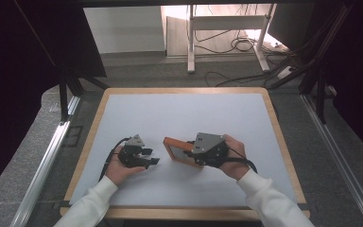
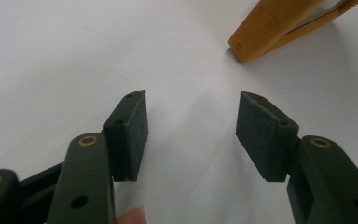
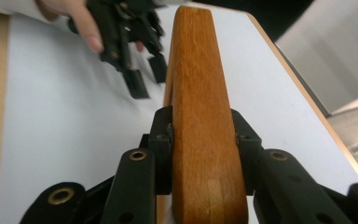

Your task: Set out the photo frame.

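Orange-brown wood marks the thing in hand: a wooden frame (image 1: 178, 150) near the middle of the white table top (image 1: 184, 113), slightly toward the near edge. The right gripper (image 1: 192, 152) has its jaws clamped on one side of the frame; in the right gripper view the pads press both faces of the wooden bar (image 3: 200, 121), which runs away between them. In the left gripper view the frame's corner (image 2: 261, 42) appears to tilt up off the surface, so I judge it already gripped and partly raised at the held side. The left gripper (image 1: 150, 157) rests just left of the frame, apart from it, jaws spread wide with nothing between the pads (image 2: 133, 126). Grasping looks done; what remains, as far as I can judge, is carrying or standing the frame, perhaps with the free gripper taking its other side.
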Demonstrator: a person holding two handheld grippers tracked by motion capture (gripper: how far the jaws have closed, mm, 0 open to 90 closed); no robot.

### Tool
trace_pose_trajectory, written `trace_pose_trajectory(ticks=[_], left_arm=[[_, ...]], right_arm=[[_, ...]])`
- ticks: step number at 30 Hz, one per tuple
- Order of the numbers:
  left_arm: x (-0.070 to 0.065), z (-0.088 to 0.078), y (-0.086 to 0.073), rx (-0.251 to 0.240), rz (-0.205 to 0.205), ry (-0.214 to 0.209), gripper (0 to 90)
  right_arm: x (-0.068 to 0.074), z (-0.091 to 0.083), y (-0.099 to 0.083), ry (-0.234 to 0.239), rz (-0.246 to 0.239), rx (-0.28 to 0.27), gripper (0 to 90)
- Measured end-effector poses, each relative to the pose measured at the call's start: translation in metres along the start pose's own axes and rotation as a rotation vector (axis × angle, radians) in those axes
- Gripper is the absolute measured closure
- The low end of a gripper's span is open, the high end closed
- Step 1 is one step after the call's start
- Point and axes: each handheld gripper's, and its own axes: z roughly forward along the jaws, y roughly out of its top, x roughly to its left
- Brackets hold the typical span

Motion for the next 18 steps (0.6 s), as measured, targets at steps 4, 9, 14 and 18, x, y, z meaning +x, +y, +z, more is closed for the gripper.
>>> trace_pose_trajectory(ticks=[4,9,14,18], left_arm=[[0.000,0.001,0.000,0.006,0.002,0.000,43.4],[0.000,0.000,0.000,0.007,0.005,-0.002,43.1],[0.000,0.001,0.000,0.012,0.005,-0.006,42.9],[-0.001,0.001,0.000,0.013,0.010,-0.009,42.9]], right_arm=[[-0.010,0.002,-0.004,0.003,0.032,-0.008,67.1],[-0.022,0.006,-0.006,-0.015,0.056,0.002,63.0],[-0.032,0.010,-0.008,-0.042,0.078,0.010,58.5],[-0.040,0.012,-0.009,-0.062,0.101,0.016,55.5]])
